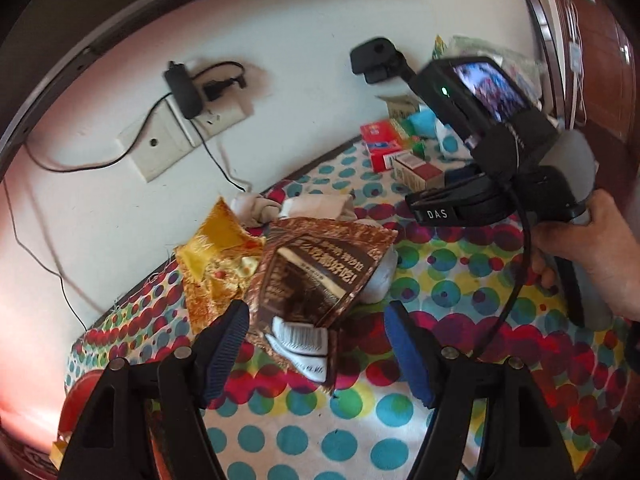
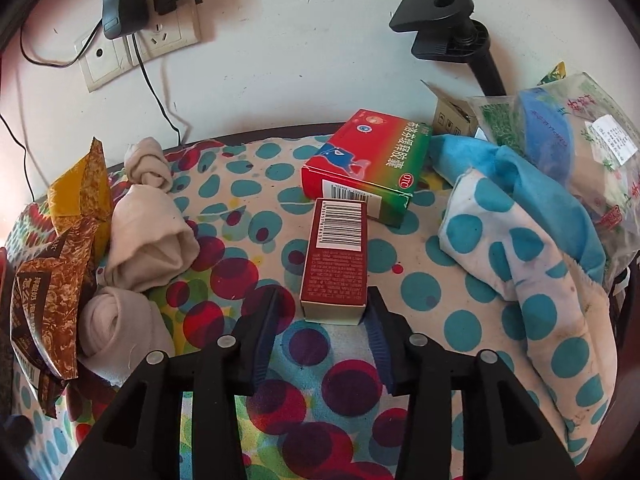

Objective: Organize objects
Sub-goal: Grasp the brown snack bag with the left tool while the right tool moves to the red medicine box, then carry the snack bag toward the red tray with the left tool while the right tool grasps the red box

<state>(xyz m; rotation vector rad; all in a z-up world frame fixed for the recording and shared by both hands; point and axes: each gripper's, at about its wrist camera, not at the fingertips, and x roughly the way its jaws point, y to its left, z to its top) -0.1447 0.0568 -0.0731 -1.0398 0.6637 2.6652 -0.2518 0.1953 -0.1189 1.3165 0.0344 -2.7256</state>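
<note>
My left gripper (image 1: pixel 316 322) is open over a brown snack packet (image 1: pixel 316 276) that lies on the dotted cloth, its lower end between the fingers. A yellow packet (image 1: pixel 218 264) lies beside it on the left. My right gripper (image 2: pixel 324 312) is open around the near end of a dark red box (image 2: pixel 335 264), which lies flat on the cloth; I cannot tell whether the pads touch it. A red and green medicine box (image 2: pixel 368 164) lies just behind it. The right gripper's body (image 1: pixel 500 160) shows in the left wrist view, held by a hand.
Rolled beige socks (image 2: pixel 148 236) lie at the left, next to the packets. A blue dotted cloth (image 2: pixel 516 240) and plastic bags (image 2: pixel 592 148) pile up at the right. A black clamp stand (image 2: pixel 444 28) and wall sockets (image 2: pixel 136 48) with cables are on the white wall behind.
</note>
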